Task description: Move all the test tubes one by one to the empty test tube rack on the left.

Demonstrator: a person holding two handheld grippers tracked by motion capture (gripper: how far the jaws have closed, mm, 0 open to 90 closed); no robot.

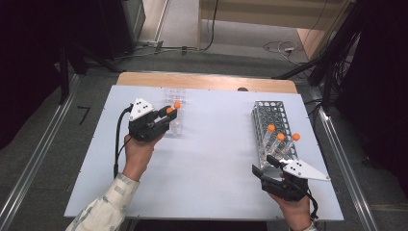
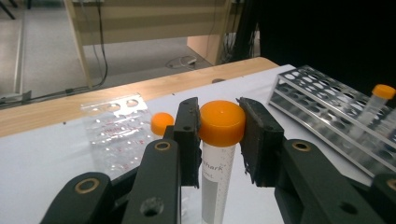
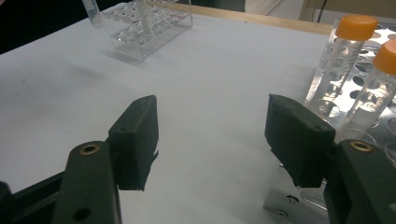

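The left gripper (image 2: 219, 128) is clamped on an orange-capped centrifuge tube (image 2: 217, 182), pads squeezing the cap itself, right at the clear plastic rack (image 1: 174, 113) on the white table (image 1: 211, 159). A second capped tube (image 1: 177, 104) already stands in that rack. Across from the clear rack, the right gripper (image 3: 219, 140) hangs with jaws spread and nothing between them, just beside the metal rack (image 1: 271, 126), where three more tubes (image 1: 281, 139) wait. These tubes look light, rigid and smooth-walled, so likely slippery on the barrel. The ridged cap should give the surer grip, provided the tube stays upright.
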